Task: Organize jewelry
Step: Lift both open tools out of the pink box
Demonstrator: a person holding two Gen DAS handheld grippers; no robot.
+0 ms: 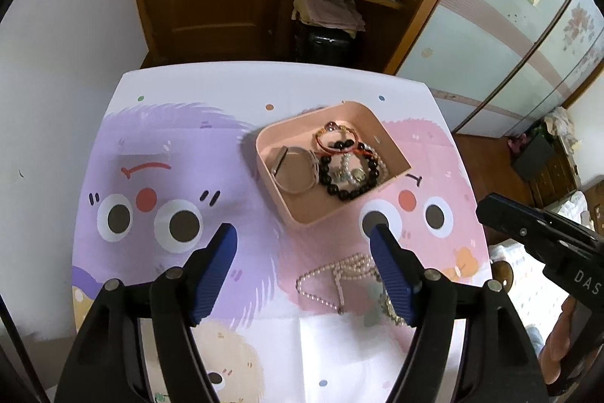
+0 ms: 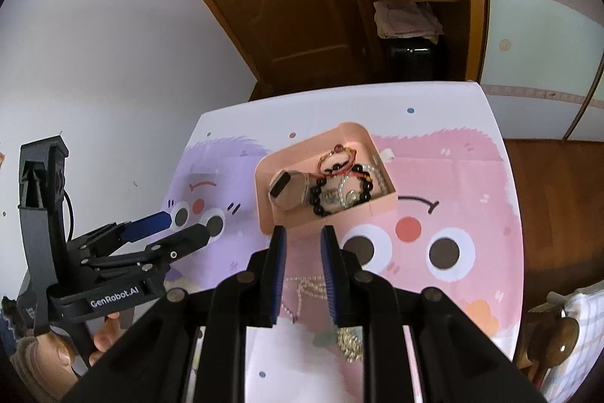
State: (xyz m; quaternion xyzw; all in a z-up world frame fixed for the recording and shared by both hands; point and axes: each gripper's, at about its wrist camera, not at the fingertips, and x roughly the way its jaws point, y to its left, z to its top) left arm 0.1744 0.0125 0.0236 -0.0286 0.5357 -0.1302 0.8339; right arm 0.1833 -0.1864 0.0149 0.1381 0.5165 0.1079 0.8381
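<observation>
Both grippers are held above the table, nothing gripped in either.

The left gripper (image 1: 304,237) is seen with jaws spread wide and empty; the right gripper (image 2: 303,238) is seen with jaws drawn narrow, a gap left between them, nothing pinched. Beyond both sets of jaws the pink tray (image 1: 302,214) is found, with a dark bead bracelet (image 1: 349,172), a red cord bracelet (image 1: 336,138) and a pink band (image 1: 296,172) lying inside. A pearl necklace (image 1: 336,274) is seen loose on the table (image 1: 188,85), just beneath the jaws.

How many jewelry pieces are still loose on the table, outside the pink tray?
2, as far as I can tell: a pearl necklace lies on the table in front of the pink tray, and a gold-coloured chain beside it. The jaws partly cover both, so more may be hidden.
</observation>
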